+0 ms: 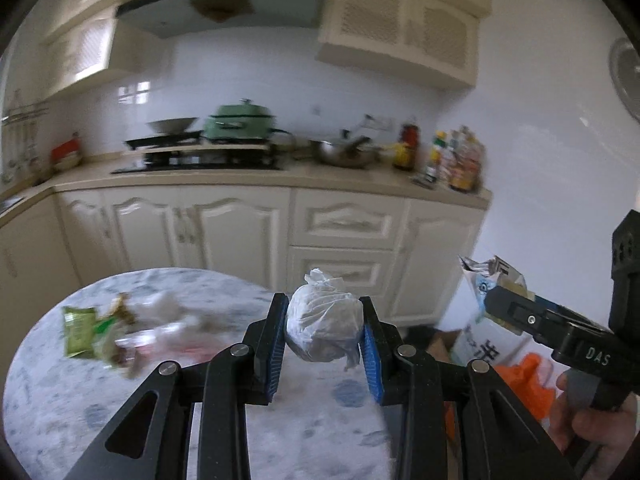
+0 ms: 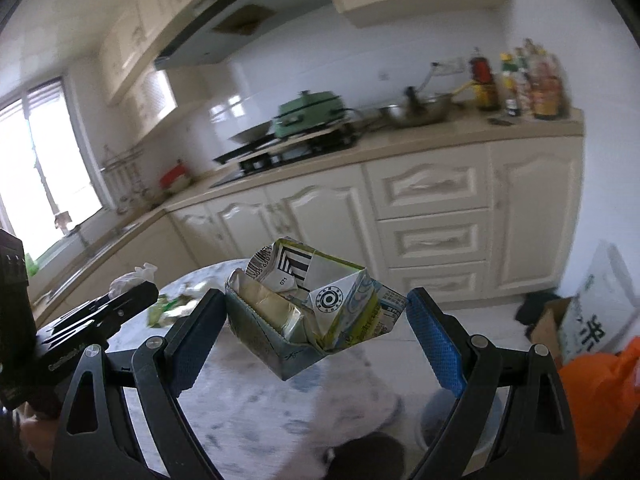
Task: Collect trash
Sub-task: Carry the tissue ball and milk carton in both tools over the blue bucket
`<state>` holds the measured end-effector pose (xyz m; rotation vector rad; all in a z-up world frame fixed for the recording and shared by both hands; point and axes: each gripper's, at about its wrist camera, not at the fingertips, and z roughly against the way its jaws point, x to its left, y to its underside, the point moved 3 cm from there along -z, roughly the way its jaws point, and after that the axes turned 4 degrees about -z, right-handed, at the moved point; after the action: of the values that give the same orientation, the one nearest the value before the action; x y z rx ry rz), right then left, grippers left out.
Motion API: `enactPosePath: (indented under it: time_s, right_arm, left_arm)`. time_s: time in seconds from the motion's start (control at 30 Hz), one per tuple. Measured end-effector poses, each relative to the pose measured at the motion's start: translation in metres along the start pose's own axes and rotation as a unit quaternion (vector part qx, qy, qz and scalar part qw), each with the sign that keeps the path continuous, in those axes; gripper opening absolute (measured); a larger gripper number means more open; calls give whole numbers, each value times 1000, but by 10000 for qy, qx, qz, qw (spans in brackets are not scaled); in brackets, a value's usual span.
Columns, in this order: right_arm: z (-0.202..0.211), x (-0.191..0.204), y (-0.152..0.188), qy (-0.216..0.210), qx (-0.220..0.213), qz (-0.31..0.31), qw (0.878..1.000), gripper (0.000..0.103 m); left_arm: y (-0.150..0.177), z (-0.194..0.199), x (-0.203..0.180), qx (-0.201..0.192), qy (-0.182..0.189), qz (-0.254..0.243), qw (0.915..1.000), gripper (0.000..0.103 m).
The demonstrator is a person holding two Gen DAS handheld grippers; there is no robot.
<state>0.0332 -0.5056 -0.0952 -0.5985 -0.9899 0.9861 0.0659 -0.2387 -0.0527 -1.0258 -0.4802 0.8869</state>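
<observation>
My left gripper (image 1: 324,332) is shut on a white knotted plastic bag ball (image 1: 324,320) and holds it above the round marble table (image 1: 72,400). My right gripper (image 2: 316,320) is shut on a crushed drink carton (image 2: 312,308), held above the table's edge (image 2: 248,412). The right gripper also shows at the right of the left wrist view (image 1: 496,304) with the carton (image 1: 492,270). The left gripper shows at the left of the right wrist view (image 2: 148,292) with the white bag (image 2: 132,278). Green snack wrappers (image 1: 84,330) and other crumpled wrappers (image 1: 160,336) lie on the table's left side.
An orange plastic bag (image 2: 600,392) sits on the floor to the right, beside a cardboard box (image 2: 548,320) and a large white sack (image 2: 600,312). Cream kitchen cabinets (image 1: 240,228) with a stove, a green pot (image 1: 240,120) and bottles (image 1: 460,160) stand behind the table.
</observation>
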Motion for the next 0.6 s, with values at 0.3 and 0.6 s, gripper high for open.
enactPosePath:
  time_s: [0.3, 0.6]
  right_arm:
    - [-18, -112, 20, 942, 398, -487, 9936, 92]
    - [-65, -211, 68, 1395, 1148, -1180, 9764, 92]
  left_arm:
    - [-10, -112, -85, 864, 717, -461, 9926, 30]
    - [6, -245, -156, 2289, 1228, -732, 9629, 31]
